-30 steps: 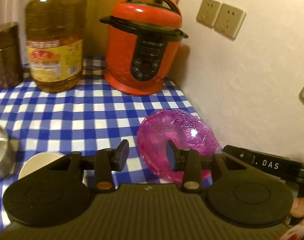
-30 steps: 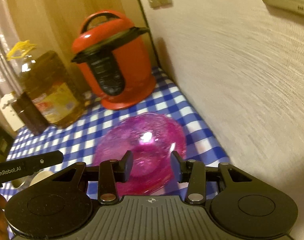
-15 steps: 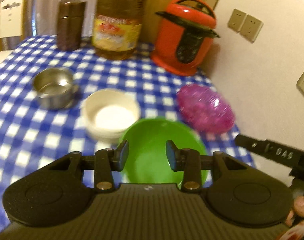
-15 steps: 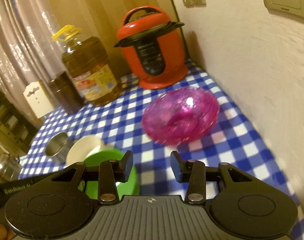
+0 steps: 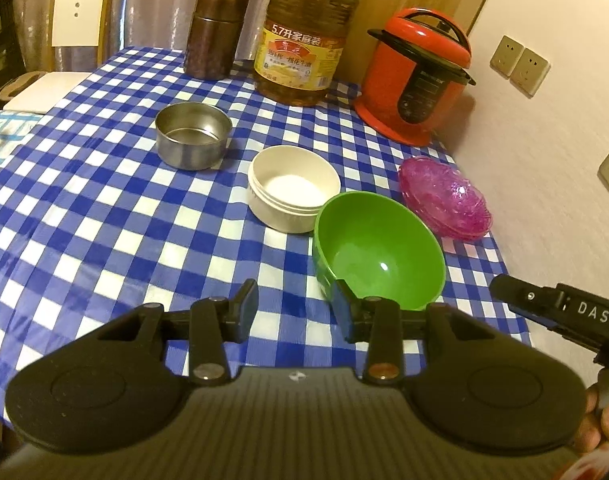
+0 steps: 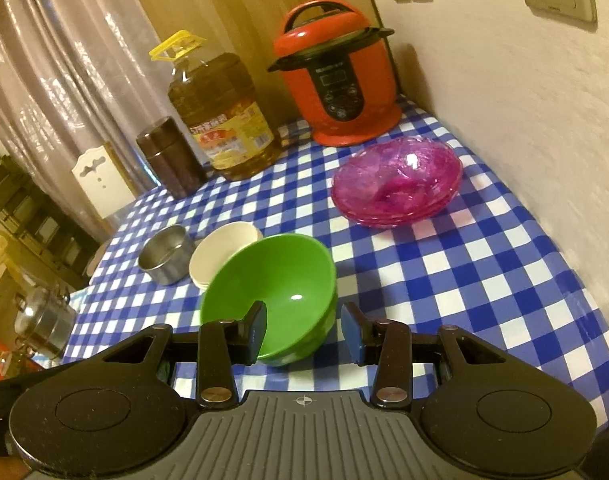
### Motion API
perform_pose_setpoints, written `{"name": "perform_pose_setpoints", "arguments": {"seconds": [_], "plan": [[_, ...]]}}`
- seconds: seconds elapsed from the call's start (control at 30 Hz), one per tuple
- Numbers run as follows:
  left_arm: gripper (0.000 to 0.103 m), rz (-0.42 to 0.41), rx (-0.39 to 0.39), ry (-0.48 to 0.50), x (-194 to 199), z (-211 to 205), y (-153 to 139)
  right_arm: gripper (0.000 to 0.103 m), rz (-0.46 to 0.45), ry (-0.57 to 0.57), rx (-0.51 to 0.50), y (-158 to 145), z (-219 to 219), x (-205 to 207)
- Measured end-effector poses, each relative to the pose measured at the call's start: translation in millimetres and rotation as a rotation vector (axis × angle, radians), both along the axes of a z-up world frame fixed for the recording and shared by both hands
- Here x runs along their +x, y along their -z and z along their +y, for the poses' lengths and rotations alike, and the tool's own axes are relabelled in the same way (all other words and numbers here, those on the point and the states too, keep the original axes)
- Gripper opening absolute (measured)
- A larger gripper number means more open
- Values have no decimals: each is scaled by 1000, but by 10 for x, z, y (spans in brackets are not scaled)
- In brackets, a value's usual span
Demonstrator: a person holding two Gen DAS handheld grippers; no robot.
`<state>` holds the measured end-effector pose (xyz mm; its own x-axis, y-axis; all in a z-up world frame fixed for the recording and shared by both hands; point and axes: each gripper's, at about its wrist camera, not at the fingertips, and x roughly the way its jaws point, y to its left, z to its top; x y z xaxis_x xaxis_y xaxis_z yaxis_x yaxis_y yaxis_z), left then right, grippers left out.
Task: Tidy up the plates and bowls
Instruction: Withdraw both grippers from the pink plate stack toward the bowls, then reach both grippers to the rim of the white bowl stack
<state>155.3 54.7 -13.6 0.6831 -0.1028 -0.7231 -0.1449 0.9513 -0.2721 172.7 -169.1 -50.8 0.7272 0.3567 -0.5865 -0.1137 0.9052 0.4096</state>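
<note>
1. Checked blue-and-white tablecloth (image 5: 104,216) under everything, against a pale wall (image 6: 524,92).
2. Left gripper (image 5: 294,308): fingers (image 5: 246,300) partly apart, nothing between them, hovering above the cloth just short of the green bowl (image 5: 378,248).
3. Right gripper (image 6: 302,330): fingers (image 6: 256,330) partly apart, holding nothing, the green bowl's near rim seen in the gap but untouched.
4. Green bowl upright, touching or just beside the white bowl (image 5: 294,188).
5. Metal bowl (image 5: 193,135) set a little further off on the white bowl's far side.
6. Pink glass plates (image 6: 398,180) stacked near the wall, apart from the bowls.
7. Red pressure cooker (image 6: 338,80), oil bottle (image 5: 304,36) and brown canister (image 5: 216,34) lined along the far edge.
</note>
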Motion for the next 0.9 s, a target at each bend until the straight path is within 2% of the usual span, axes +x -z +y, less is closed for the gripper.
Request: {"name": "perform_pose_setpoints", "arguments": {"seconds": [0.27, 0.63, 0.9], "plan": [[37, 8, -3, 13, 41, 9, -55, 42, 33, -12, -29, -58, 40, 18], [37, 45, -30, 6, 279, 31, 32, 42, 55, -47, -81, -65, 73, 218], [37, 51, -53, 14, 451, 18, 98, 42, 60, -18, -83, -60, -6, 364]]}}
